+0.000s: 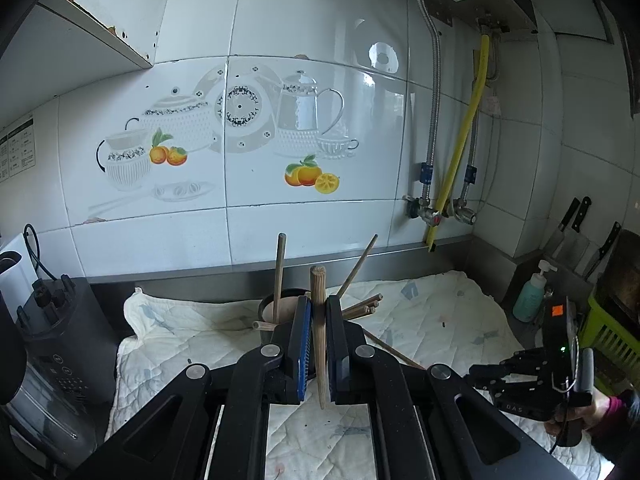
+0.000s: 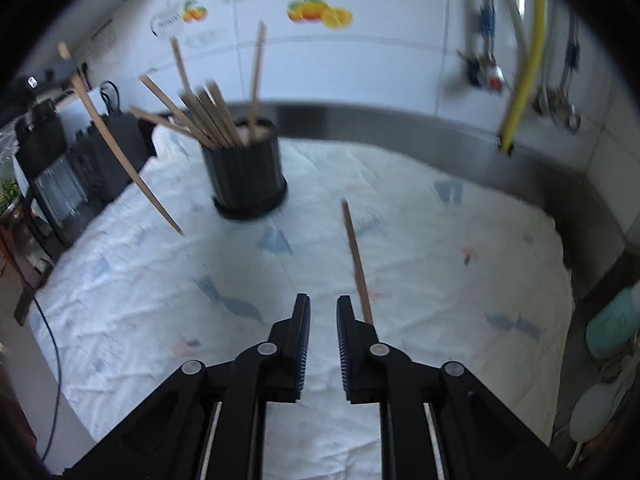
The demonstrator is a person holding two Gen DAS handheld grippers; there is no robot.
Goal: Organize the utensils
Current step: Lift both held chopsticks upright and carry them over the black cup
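My left gripper [image 1: 319, 312] is shut on a wooden chopstick [image 1: 319, 344] and holds it upright in front of the black utensil cup [image 1: 276, 304]. In the right wrist view that held chopstick [image 2: 120, 148] hangs tilted to the left of the cup [image 2: 248, 172], which holds several chopsticks [image 2: 208, 116]. One loose chopstick [image 2: 357, 264] lies on the white quilted cloth [image 2: 440, 264], just beyond the right fingertip of my right gripper [image 2: 323, 308], which is open and empty. The right gripper [image 1: 520, 376] also shows in the left wrist view at the far right.
A black appliance [image 1: 60, 344] with a cable stands at the cloth's left edge. A teal soap bottle [image 1: 530, 292], a knife rack [image 1: 580, 232] and a green basket [image 1: 608, 332] sit to the right. Pipes and a yellow hose [image 1: 460, 148] run down the tiled wall.
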